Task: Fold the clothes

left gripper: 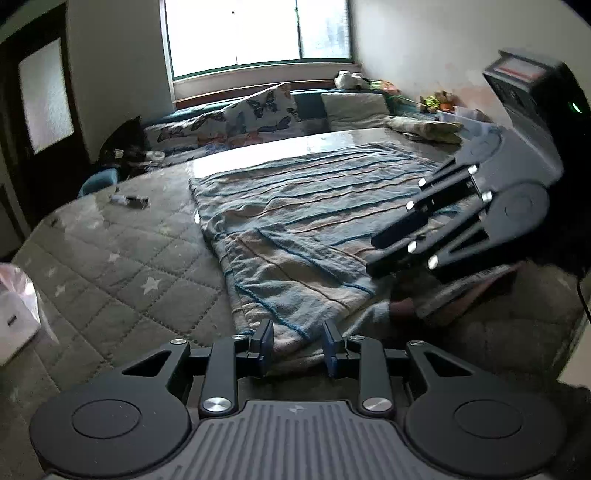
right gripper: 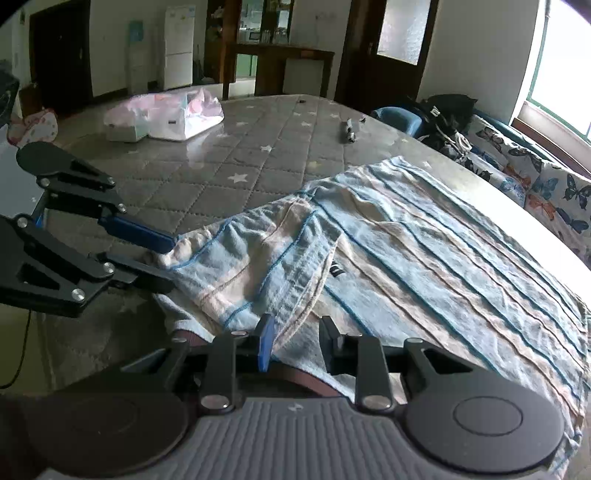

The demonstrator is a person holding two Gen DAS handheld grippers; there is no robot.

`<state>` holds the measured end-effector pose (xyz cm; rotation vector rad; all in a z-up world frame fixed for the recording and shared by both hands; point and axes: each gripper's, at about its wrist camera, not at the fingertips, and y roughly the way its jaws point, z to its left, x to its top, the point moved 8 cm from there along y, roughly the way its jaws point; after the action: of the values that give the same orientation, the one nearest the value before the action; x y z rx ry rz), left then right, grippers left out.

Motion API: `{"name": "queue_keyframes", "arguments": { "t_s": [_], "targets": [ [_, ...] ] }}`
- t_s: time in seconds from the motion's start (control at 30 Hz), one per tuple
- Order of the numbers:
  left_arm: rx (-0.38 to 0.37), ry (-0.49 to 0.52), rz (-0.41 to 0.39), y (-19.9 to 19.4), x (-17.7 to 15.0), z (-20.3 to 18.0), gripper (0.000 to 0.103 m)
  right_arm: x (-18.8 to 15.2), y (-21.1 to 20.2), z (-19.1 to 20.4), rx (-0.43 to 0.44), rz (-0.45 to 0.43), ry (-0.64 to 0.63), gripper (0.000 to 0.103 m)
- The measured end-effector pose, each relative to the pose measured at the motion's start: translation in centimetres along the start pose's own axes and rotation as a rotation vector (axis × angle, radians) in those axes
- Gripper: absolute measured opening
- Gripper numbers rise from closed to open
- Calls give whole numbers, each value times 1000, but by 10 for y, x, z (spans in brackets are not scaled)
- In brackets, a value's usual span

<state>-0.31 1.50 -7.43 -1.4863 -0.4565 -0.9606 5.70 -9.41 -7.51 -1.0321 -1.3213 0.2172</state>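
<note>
- Lying across a grey quilted mattress (left gripper: 110, 254) with white stars, a blue-and-beige striped towel (left gripper: 295, 221) is spread mostly flat, its near end bunched into folds.
- Left tool (left gripper: 297, 345) has its jaws parted by a moderate gap, with the towel's near edge lying between the blue pads; whether the pads press the cloth cannot be told from its own camera.
- From the right wrist view, the left tool (right gripper: 168, 258) reaches the towel's left corner, its blue upper finger (right gripper: 140, 230) above the cloth and the black lower one beneath, with a gap between them.
- Right tool (right gripper: 299, 341) is also open to a moderate width, the folded-over towel edge sitting between its fingers and touching the blue left pad.
- Beyond the towel's far end, a butterfly-print cushion (left gripper: 255, 110) sits under the window (left gripper: 258, 33).
- Well away from the towel, a white plastic bag (right gripper: 166, 114) rests on the mattress, and a small dark object (right gripper: 349, 131) lies near its far edge.
</note>
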Motion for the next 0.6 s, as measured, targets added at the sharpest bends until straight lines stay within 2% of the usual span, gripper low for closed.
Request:
{"name": "queue_keyframes", "arguments": {
  "t_s": [0.07,0.13,0.3,0.4,0.5,0.57,0.6],
  "targets": [
    [-19,43,-8,-5,-1,-6,33,-2,-12,-5,-3,-14,21,27],
    [-38,86,-15,-11,-1,-11,39,-9,-29,-15,-24,-25,51,28],
    [-70,262,-37,-7,-9,-38,40,-39,-63,-38,-104,-15,118,33],
    [-59,327,-55,-1,-8,-45,40,-61,-84,-49,-148,-5,168,34],
    [-64,364,-73,3,-8,-50,40,-82,-105,-55,-187,7,208,41],
    [-70,384,-81,5,-8,-53,34,-94,-115,-56,-209,20,212,41],
    [-72,392,-85,6,-8,-54,26,-100,-120,-56,-215,28,212,42]
  ]
}}
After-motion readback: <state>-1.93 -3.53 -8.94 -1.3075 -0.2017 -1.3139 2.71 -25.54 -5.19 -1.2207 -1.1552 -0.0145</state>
